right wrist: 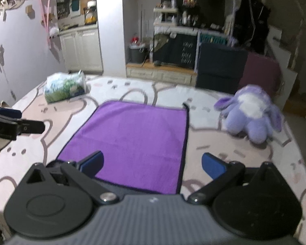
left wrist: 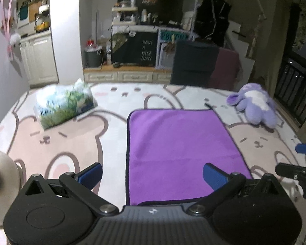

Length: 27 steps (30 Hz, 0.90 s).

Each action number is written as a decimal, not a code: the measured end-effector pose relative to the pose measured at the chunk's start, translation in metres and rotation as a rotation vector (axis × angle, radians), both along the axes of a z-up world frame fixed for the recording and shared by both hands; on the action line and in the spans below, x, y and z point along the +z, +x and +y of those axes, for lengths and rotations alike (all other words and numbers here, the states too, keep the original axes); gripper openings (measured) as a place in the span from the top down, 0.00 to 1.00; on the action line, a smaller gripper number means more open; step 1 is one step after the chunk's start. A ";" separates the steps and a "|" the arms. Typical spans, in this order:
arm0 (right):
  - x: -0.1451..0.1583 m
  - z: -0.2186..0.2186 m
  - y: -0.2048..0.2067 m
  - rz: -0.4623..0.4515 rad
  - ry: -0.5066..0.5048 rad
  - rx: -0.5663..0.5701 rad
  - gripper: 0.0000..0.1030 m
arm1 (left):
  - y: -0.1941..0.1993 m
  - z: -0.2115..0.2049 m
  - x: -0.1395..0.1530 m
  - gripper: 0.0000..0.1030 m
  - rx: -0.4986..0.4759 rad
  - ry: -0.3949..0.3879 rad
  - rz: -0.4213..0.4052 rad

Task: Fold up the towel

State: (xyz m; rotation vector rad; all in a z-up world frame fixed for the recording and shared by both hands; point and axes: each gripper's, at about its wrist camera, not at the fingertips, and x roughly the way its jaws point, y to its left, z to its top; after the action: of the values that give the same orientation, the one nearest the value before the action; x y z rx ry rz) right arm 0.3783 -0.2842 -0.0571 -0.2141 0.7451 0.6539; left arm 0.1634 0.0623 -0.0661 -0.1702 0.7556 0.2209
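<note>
1. Left wrist view: the left gripper [left wrist: 152,175] hovers over the near edge of the purple towel [left wrist: 181,149], its blue-padded fingers [left wrist: 91,174] spread wide apart with nothing between them.
2. Its left finger sits over the bare cloth beside the towel's left edge, and its right finger sits over the purple fabric near the right edge.
3. That towel lies flat and unfolded on a surface covered by a pink and white cartoon-print cloth [left wrist: 71,143], with a dark trim running round its border.
4. A small dark loop sticks out at the towel's far right corner.
5. Right wrist view: the right gripper [right wrist: 152,167] is also held wide open and holds nothing, its left finger over the towel [right wrist: 132,138] and its right finger over the printed cloth [right wrist: 224,149] just beyond the towel's right edge.
6. At the left border of this view, part of the other gripper shows, well apart from the towel.
7. A purple plush toy [right wrist: 253,116] lies on the cloth to the right of the towel, not touching it.
8. A plastic-wrapped pack with a green grass print [right wrist: 65,88] rests on the far left of the cloth, well apart from the towel.
</note>
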 end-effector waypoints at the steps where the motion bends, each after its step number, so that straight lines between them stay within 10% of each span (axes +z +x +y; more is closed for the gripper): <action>1: -0.004 0.001 0.003 0.020 -0.001 -0.002 0.00 | 0.003 0.002 -0.005 0.00 0.003 -0.002 0.008; 27: -0.100 -0.010 0.048 0.171 0.028 -0.019 0.00 | 0.039 0.016 -0.088 0.00 -0.184 -0.033 0.154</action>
State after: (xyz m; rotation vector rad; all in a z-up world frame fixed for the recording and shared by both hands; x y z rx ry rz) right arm 0.4262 -0.2942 -0.1575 -0.1267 0.9003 0.6695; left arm 0.2029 0.0781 -0.1543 -0.1151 0.9235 0.0467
